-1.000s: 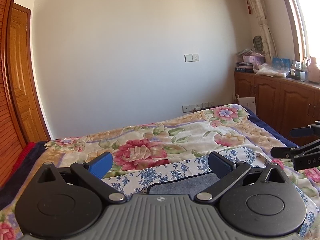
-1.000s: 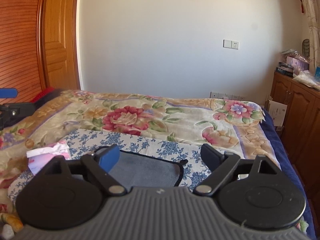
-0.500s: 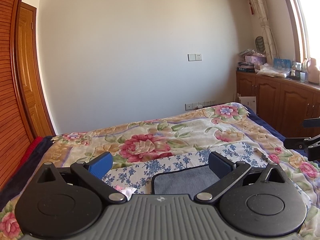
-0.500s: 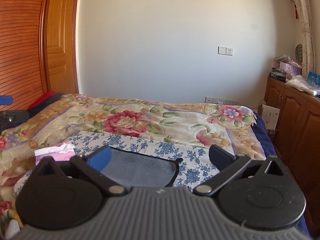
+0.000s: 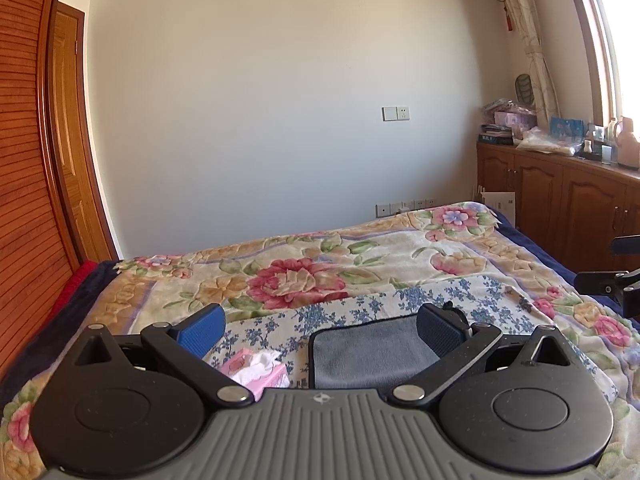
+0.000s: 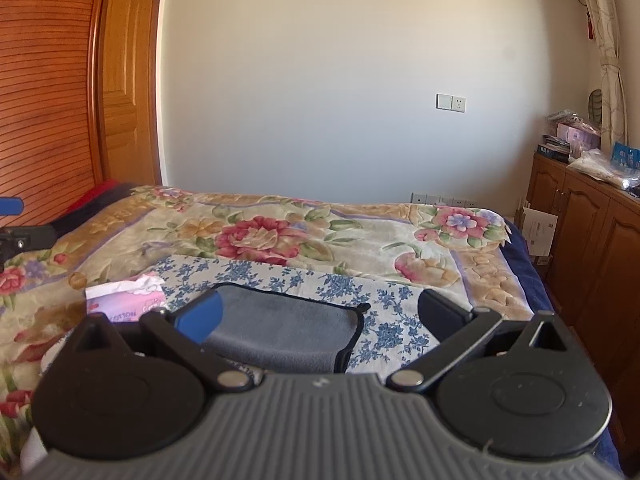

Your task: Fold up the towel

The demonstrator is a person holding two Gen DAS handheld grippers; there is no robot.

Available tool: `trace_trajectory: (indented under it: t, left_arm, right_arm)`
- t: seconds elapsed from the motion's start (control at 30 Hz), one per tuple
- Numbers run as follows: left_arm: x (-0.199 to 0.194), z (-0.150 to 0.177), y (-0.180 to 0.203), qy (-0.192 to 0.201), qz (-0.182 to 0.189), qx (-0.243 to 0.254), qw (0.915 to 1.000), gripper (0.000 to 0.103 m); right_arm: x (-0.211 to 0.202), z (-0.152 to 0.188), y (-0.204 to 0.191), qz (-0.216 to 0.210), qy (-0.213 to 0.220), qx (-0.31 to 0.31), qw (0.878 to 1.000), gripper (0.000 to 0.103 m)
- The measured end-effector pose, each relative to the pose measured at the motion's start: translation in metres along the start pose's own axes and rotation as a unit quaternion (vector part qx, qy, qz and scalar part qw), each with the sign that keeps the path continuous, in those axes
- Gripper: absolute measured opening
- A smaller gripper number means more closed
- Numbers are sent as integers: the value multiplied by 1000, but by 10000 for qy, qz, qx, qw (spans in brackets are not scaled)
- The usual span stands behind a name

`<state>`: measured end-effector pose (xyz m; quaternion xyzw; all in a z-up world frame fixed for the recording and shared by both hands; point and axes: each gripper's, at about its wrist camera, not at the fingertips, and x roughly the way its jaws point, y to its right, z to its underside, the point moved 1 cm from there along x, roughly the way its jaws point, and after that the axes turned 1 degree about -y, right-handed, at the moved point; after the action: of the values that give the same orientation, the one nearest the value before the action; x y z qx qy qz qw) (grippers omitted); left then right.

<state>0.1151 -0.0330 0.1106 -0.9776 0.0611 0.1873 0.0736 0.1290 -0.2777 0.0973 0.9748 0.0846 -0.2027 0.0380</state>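
Note:
A grey towel (image 5: 368, 354) with a dark hem lies folded on a blue-flowered cloth (image 5: 352, 310) on the bed. It also shows in the right wrist view (image 6: 280, 328). My left gripper (image 5: 318, 330) is open and empty, held above the towel's near left part. My right gripper (image 6: 320, 316) is open and empty, above the towel's near right part. The right gripper's tip (image 5: 608, 284) shows at the right edge of the left wrist view. The left gripper's tip (image 6: 16, 232) shows at the left edge of the right wrist view.
A pink tissue pack (image 5: 258, 372) lies left of the towel, also in the right wrist view (image 6: 126, 300). The bed has a floral blanket (image 5: 300, 276). Wooden cabinets (image 5: 560, 208) stand on the right, a wooden door (image 6: 128, 80) on the left.
Both grippers have risen and pulled back from the towel, so more of the towel and the tissue pack show. Both stay open.

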Motion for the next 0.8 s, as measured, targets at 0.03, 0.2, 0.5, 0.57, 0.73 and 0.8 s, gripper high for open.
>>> trace_trajectory:
  t: [0.03,0.2,0.5,0.57,0.73,0.8]
  left_arm:
    - [-2,2,0,-10,-8,-11,10000,103]
    - [-14,11,-1,-7,14,-129,9999,103]
    - [-29,27,9,-75,34,-89,9999,103]
    - [-32,32,12,-52,42,-41,10000,103]
    - [-38,43,18,1,-37,101,9999,103]
    - [-40,47,18,-28,-13,56,10000,103]
  right_arm:
    - [-2,2,-1,-5,-4,-6,10000,103]
    - [-11,11,-7,-7,-17,-16,10000,103]
    - [-25,23,-6,32,-7,80,10000,103]
    - [-27,26,-6,49,-10,111,9999,103]
    - [-31,33,-5,82,-37,113,9999,103]
    - [-32,35,-5,101,-41,115,9999,103]
